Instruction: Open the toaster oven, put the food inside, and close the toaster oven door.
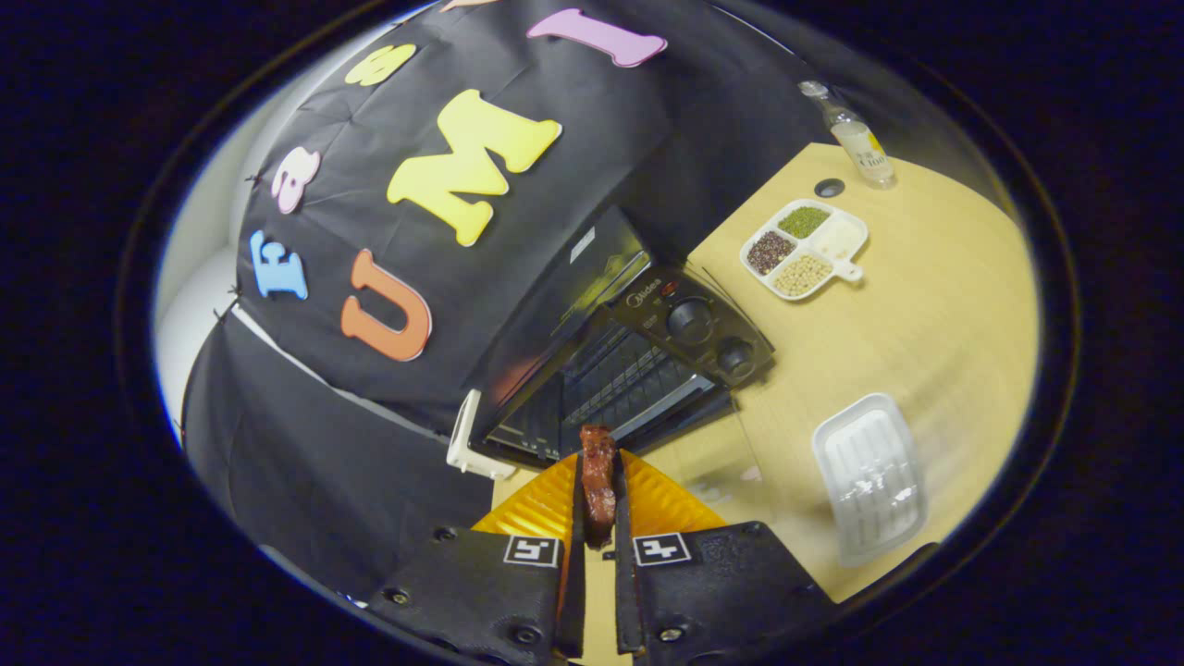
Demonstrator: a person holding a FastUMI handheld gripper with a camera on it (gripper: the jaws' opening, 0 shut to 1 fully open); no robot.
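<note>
Fingers (598, 518) are clamped on the brown food (598, 481), just before the open toaster oven (620, 370). To do it well, I think: carry the food straight in above the rack, release gently, avoid the glass door (731, 462).

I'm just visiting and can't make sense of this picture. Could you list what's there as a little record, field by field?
fingers: gripper shut on a reddish-brown piece of food
toaster oven: just beyond the fingers, door open, rack visible inside
oven controls: two knobs beside the opening
white tray: empty, on the wooden table
divided dish: holds beans and grains
bottle: upright, past the dish
</note>
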